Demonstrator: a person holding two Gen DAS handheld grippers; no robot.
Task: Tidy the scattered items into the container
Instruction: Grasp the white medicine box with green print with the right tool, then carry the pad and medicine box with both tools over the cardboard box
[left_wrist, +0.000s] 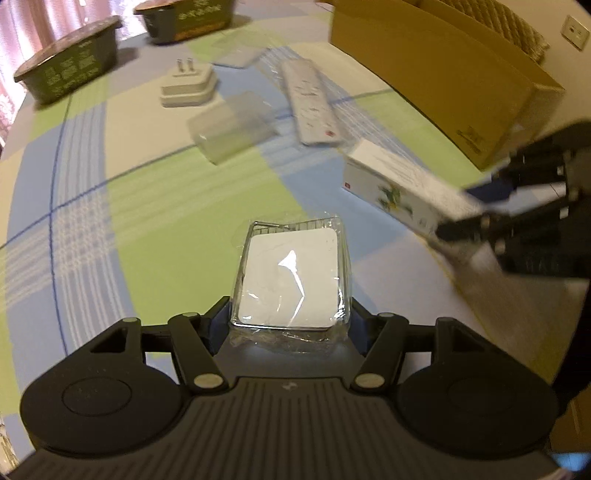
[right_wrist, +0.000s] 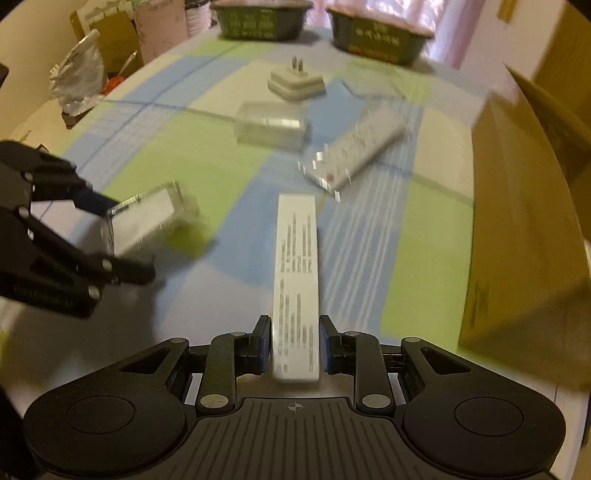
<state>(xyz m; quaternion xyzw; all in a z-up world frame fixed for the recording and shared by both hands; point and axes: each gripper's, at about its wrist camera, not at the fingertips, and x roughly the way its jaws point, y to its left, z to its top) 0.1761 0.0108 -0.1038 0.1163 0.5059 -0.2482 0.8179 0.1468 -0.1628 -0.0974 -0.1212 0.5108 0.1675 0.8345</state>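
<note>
In the left wrist view, the left gripper (left_wrist: 290, 321) is clenched on a square white pad in clear wrap (left_wrist: 290, 278), which sits between its blue-padded fingers (left_wrist: 216, 325) and sticks forward over the checked tablecloth (left_wrist: 147, 206). To the right, the right gripper (left_wrist: 476, 208) grasps one end of a long white box (left_wrist: 391, 184), held off the cloth and just beside the open cardboard box (left_wrist: 443, 81) that stands along the right edge. Further back on the cloth lie a white remote in a plastic sleeve (left_wrist: 312, 101), a clear plastic case (left_wrist: 231, 127) and a white plug adapter (left_wrist: 188, 85), all apart from both grippers; two dark tubs (left_wrist: 70, 70) stand at the far edge. In the right wrist view, the long white box (right_wrist: 295, 288) runs straight ahead from between the clamped fingers (right_wrist: 260, 343) of the right gripper (right_wrist: 295, 345), its far end pointing toward the remote (right_wrist: 354, 155). The cardboard box (right_wrist: 517, 221) rises close on the right. At left, the left gripper (right_wrist: 118, 236) holds the wrapped pad (right_wrist: 147, 218) above the cloth. The clear case (right_wrist: 271, 125) and the plug adapter (right_wrist: 295, 83) lie beyond, blurred.
</note>
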